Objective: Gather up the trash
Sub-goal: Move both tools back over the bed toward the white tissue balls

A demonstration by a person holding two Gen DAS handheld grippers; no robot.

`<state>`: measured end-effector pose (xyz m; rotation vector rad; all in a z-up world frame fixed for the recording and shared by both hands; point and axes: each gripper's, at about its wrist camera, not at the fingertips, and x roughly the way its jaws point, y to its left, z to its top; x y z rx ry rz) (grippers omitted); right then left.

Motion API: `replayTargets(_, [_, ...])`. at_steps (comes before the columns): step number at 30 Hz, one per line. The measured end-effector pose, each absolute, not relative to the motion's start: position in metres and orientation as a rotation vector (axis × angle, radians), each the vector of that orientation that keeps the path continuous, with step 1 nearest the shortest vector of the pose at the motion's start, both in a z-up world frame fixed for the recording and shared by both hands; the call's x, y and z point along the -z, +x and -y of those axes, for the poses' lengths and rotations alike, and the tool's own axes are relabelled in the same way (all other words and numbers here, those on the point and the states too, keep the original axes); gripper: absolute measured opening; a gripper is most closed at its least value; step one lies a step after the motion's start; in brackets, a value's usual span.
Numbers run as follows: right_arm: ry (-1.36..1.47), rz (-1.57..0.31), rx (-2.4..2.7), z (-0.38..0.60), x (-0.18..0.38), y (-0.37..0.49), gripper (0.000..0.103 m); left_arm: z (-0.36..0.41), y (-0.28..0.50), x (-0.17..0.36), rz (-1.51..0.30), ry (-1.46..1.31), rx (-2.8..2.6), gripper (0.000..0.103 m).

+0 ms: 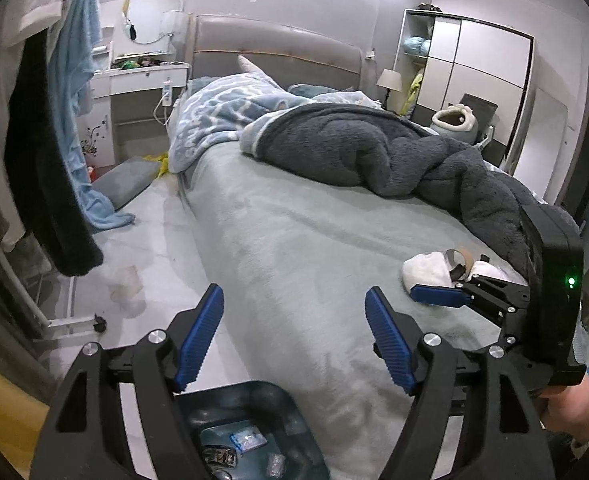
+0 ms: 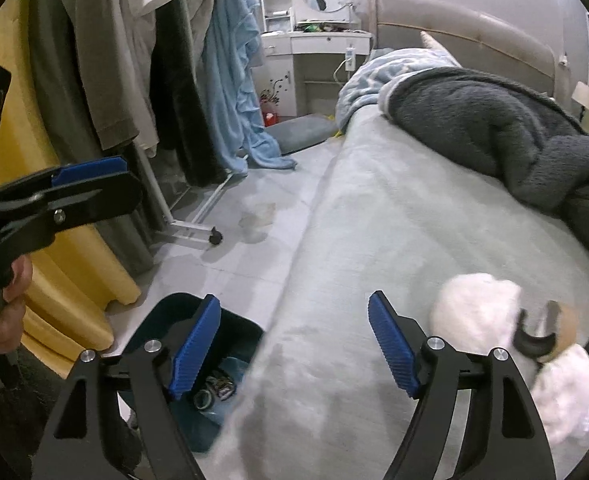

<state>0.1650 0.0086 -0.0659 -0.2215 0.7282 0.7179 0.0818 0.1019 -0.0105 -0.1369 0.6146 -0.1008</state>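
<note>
Nearest, the left gripper (image 1: 294,336) hangs over the bed's edge with its blue pads spread wide and nothing between them. Just below it on the floor, tight against the mattress side, stands a dark bin (image 1: 262,394) with a few scraps of wrapper lying in its bottom. The right gripper (image 2: 294,344) is likewise spread apart and empty, its left finger over the same bin (image 2: 234,328) and its right finger over the sheet. A hand (image 2: 4,304) grips the handle of the left tool at the edge of the right wrist view.

A little further along the pale green bed (image 1: 294,240) lies the trash: a crumpled white wad (image 2: 478,308) with a brown tape roll (image 2: 566,326) and a dark curved piece resting against it. It sits on the sheet just beside the right gripper's right finger, not touched by either pad.

Beyond that, a dark grey fleece blanket (image 1: 374,152) is heaped across the far half of the bed, with a blue patterned blanket (image 1: 222,112) bunched beside it near the padded headboard (image 1: 278,44).

On the floor side, a clothes rack on castors carries hanging garments and a light blue towel (image 2: 234,80) that trails to the tiles. A grey cushion (image 1: 126,180) lies on the floor past it, and a white dressing table (image 1: 146,74) with a round mirror stands by the far wall. A white wardrobe (image 1: 478,64) fills the opposite corner.
</note>
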Motion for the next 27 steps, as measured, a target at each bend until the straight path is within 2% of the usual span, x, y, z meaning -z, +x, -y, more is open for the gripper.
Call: replayTargets(27, [-0.076,-0.655,-0.46,0.162,0.059,0.19,0.085,-0.016,0.16,0.04,-0.714,-0.226,0.333,0.089])
